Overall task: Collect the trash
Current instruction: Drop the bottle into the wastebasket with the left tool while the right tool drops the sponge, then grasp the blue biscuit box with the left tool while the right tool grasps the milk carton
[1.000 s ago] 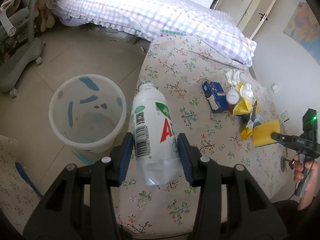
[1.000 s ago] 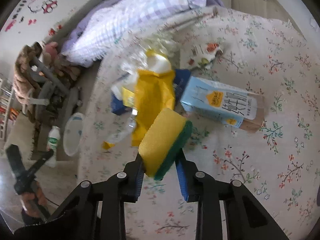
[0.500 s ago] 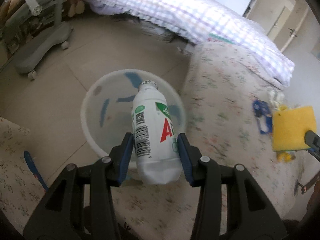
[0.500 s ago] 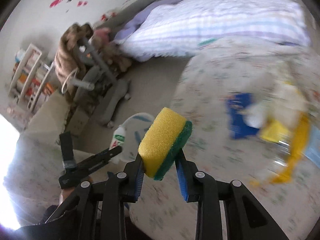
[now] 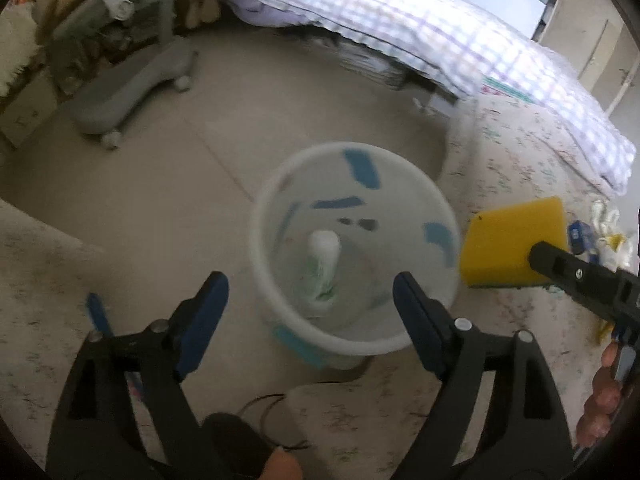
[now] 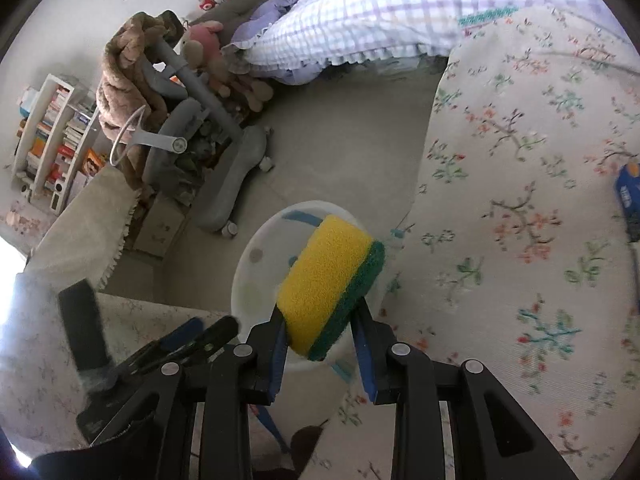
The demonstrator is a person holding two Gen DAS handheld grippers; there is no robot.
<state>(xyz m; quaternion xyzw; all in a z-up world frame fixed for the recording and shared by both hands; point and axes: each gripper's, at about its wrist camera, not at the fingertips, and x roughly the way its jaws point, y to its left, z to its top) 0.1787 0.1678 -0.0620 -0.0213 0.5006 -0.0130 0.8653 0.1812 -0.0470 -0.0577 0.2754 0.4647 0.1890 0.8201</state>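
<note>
Left wrist view shows the left claw (image 5: 308,308) spread apart above the bin (image 5: 354,254), bottle (image 5: 322,268) inside at frame centre, so the right claw (image 6: 320,334), clamped on the sponge (image 6: 330,286), should centre over the rim before releasing.

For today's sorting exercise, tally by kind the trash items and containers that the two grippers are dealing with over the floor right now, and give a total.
Bottles: 1, the white bottle lying inside the bin.
Sponges: 1, the yellow-and-green sponge clamped in the right gripper.
Bins: 1, the white bin below the open, empty left gripper.
Total: 3
</note>
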